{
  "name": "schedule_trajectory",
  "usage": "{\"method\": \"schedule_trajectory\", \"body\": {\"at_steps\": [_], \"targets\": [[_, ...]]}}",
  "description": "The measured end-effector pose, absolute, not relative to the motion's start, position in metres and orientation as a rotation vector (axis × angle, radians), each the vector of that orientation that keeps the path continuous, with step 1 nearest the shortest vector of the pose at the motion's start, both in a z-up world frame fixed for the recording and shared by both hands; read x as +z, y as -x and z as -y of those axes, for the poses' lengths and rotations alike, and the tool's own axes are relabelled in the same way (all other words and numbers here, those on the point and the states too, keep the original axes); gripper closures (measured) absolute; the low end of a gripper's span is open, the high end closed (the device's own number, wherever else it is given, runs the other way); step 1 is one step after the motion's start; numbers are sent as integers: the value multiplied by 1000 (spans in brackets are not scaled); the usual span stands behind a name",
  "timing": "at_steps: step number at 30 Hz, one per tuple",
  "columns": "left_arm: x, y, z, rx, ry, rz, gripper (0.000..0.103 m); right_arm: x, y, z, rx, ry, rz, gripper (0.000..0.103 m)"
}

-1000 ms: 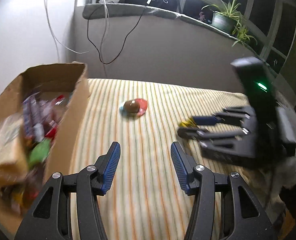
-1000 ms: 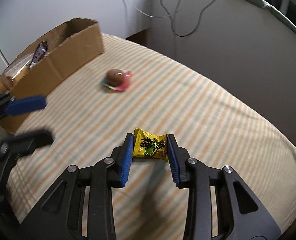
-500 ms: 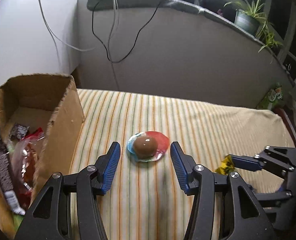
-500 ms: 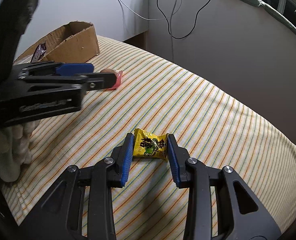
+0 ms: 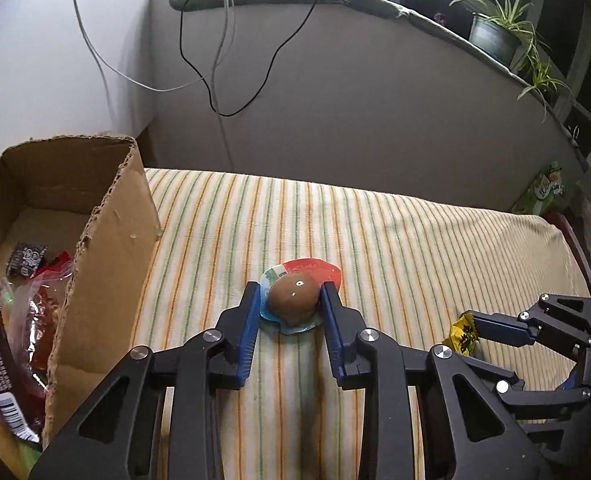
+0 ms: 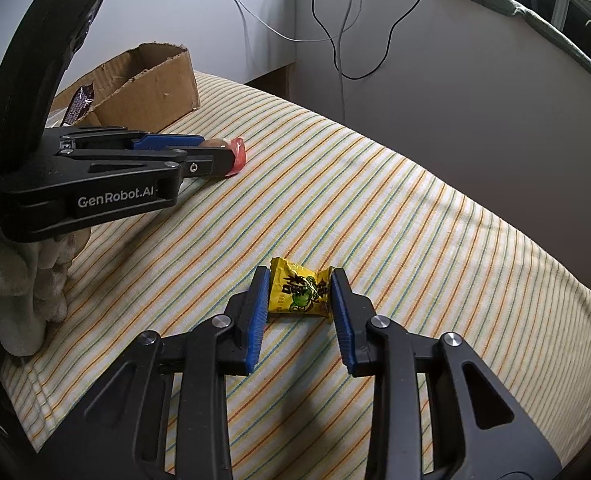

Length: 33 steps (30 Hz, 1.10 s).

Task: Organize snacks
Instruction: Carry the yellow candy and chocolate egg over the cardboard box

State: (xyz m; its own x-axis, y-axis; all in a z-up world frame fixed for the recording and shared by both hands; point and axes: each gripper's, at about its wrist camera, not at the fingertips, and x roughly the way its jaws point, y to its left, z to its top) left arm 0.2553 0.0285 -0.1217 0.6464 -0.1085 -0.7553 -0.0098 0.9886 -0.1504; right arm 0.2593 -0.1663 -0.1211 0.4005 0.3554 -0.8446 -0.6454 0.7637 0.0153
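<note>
Right between the blue pads of the left claw [image 5: 288, 297] sits a brown jelly cup [image 5: 294, 298] with a red, blue and green foil rim, resting on the striped cloth [image 5: 375, 240]. That claw's jaws have just been closing, and both pads now press the cup's sides, so it is clamped on the cup. To the claw's left, close beside it, stands an open cardboard box [image 5: 107, 248] holding wrapped snacks, among them a dark bar and red packets. To its right, near the cloth's edge, the right claw [image 6: 298, 290] grips a yellow candy packet [image 6: 300, 292] with green print; its pads touch both ends of the packet, which lies flat on the cloth. From the right claw's view, the left claw [image 6: 211, 154] reaches in from the left, ahead of it and well apart, with the box [image 6: 151, 88] just beyond. A person's gloved hand [image 6: 27, 280] shows under the left claw's body. Past the cloth rises a grey wall with hanging cables [image 5: 215, 60], and potted plants [image 5: 499, 28] stand on the ledge above.
</note>
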Motion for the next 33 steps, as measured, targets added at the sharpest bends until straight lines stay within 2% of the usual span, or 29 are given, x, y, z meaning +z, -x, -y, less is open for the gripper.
{"method": "schedule_trajectory", "body": {"at_steps": [13,33], "targets": [[-98,-216,-25,-106,172,-800,75,-107,-246,175,615,312,-965,72],[-42,-132,-48,-103,144,-676,75,-48,-201,142,632,328,-872,72]]}}
